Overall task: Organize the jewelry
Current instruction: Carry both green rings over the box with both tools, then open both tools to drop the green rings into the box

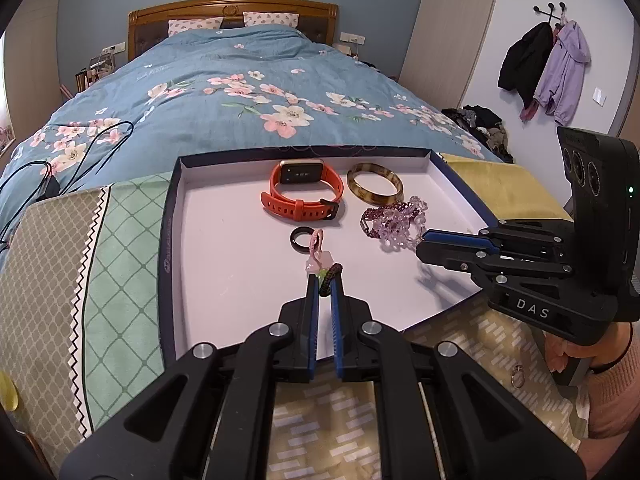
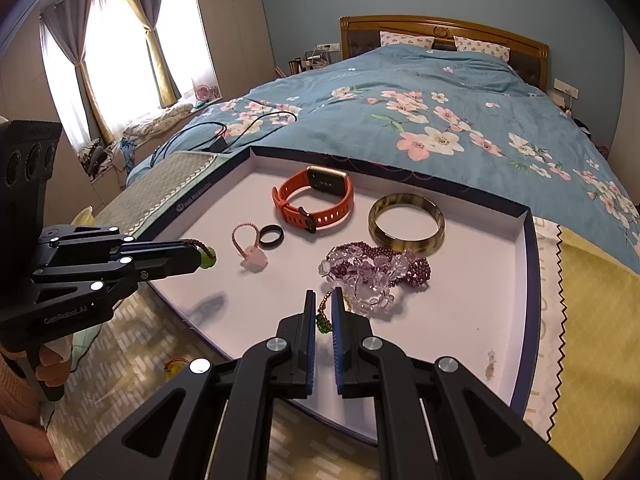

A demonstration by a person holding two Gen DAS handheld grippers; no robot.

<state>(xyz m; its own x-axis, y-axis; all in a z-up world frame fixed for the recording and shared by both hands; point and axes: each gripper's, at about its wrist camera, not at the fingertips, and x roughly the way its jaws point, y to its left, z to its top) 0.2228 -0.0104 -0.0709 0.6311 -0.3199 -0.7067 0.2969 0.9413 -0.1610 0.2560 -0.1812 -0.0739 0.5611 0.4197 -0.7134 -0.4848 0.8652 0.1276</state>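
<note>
Presently, a shallow white tray with a dark rim is seen resting on patterned cloths at the foot of a bed covered by a blue floral quilt. Inside the tray, an orange smartwatch is laid toward the far wall, with an amber bangle just beside it on the right. A tangle of purple and clear bead bracelets is found near the bangle, toward the near edge. A small black ring is set near the tray's middle, touching or just beside a pink looped charm.

The left gripper is held over the tray, its fingers pressed nearly together on a dark braided cord with a green bead, which is lifted clear of the tray floor. The right gripper is pinched on a gold-beaded strand with a green charm, just beside the bead bracelets. Whether that strand touches the tray cannot be told.

A black cable is draped on the quilt, and coats are hung on the right wall.
</note>
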